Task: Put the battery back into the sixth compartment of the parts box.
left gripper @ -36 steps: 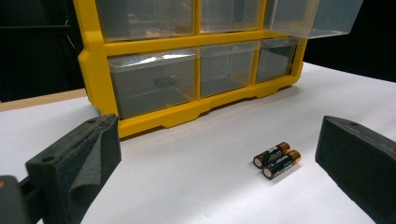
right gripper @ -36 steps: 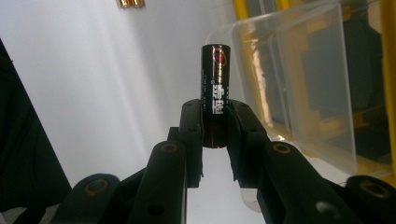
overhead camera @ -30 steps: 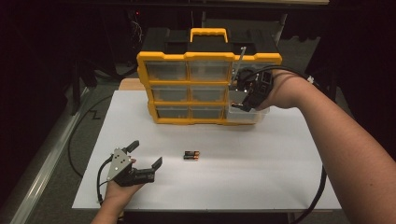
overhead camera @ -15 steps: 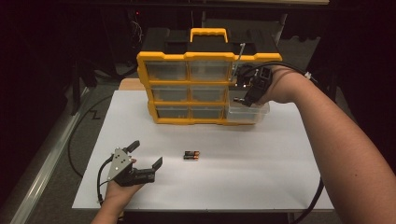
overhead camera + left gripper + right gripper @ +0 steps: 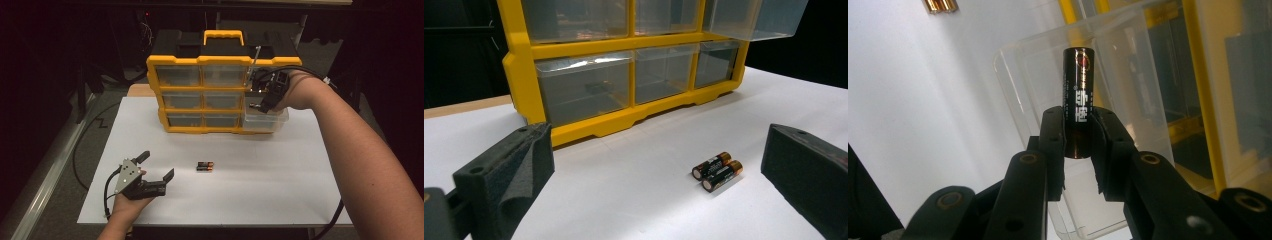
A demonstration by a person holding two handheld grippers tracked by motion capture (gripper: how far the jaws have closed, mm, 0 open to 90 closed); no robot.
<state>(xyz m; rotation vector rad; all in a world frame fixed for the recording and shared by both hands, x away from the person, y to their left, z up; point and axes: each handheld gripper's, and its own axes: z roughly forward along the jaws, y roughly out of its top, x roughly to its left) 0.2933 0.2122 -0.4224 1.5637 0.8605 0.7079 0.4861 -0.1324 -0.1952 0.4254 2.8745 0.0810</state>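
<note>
Right hand-held gripper (image 5: pixel 1079 131) clenched on a black battery (image 5: pixel 1078 100), pads pinching its lower half, battery poking up over the pulled-out clear drawer (image 5: pixel 1038 70) at the lower right of the yellow organizer (image 5: pixel 200 92) by the bench's far edge. In the high view this hand-held gripper (image 5: pixel 260 100) sits right above that drawer (image 5: pixel 265 121). Left hand-held gripper (image 5: pixel 157 167) released, jaws wide apart, nothing between them, resting near the bench's front left corner. Two batteries (image 5: pixel 204 166) lie side by side, touching, mid-bench on the white sheet (image 5: pixel 300 165), just right of the left jaws.
</note>
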